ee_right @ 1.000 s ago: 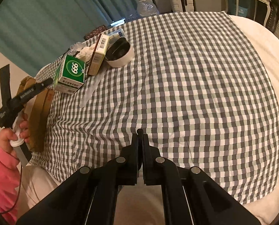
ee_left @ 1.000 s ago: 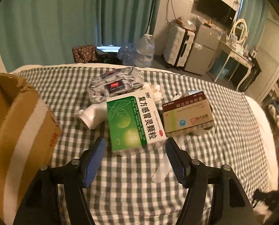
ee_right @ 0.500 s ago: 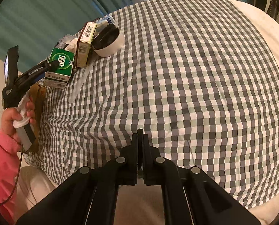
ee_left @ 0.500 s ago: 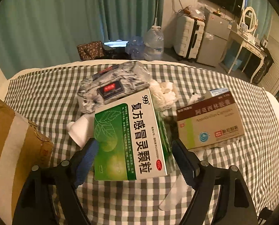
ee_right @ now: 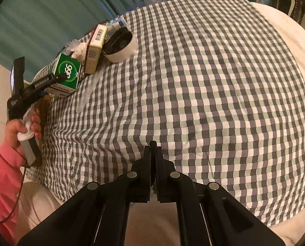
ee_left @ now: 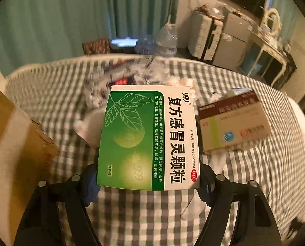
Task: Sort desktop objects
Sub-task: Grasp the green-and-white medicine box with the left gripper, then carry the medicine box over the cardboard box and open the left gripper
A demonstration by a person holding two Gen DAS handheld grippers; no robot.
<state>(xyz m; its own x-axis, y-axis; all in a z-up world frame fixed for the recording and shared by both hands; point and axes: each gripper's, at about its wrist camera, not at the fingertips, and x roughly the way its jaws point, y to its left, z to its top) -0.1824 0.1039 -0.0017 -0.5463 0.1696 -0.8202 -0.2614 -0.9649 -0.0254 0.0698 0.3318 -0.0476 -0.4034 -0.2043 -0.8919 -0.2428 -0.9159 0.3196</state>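
Observation:
A green and white medicine box [ee_left: 148, 139] fills the middle of the left wrist view. My left gripper [ee_left: 148, 181] is shut on its near end, one finger on each side, and holds it off the checked cloth. The right wrist view shows the same box [ee_right: 65, 75] gripped at the table's far left. A brown and white medicine box [ee_left: 232, 125] lies to its right. My right gripper [ee_right: 153, 143] is shut and empty over the cloth near the front edge.
A cardboard box [ee_left: 13, 153] stands at the left. A grey wipes pack [ee_left: 119, 75], crumpled tissue [ee_left: 183, 82] and a white bottle [ee_left: 89, 131] lie behind the held box. A white bowl [ee_right: 121, 47] sits by the brown box [ee_right: 96, 49].
My left gripper has moved forward around the green box, closed on it and lifted it. The right gripper has stayed shut in place.

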